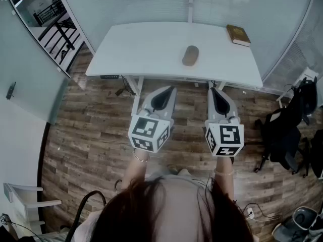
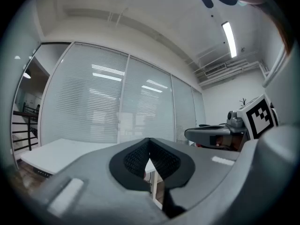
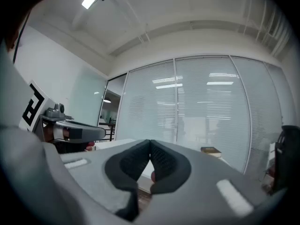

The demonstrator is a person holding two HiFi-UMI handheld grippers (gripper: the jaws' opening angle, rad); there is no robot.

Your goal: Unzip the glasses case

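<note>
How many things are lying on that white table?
2. A brown oval glasses case lies near the middle of the white table; a brown rectangular book sits at its far right corner. None seems hidden.

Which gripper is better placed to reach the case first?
Left, narrowly. The left gripper angles straight toward the case; the right gripper aims slightly past it. Both are shut, empty and short of the table.
</note>
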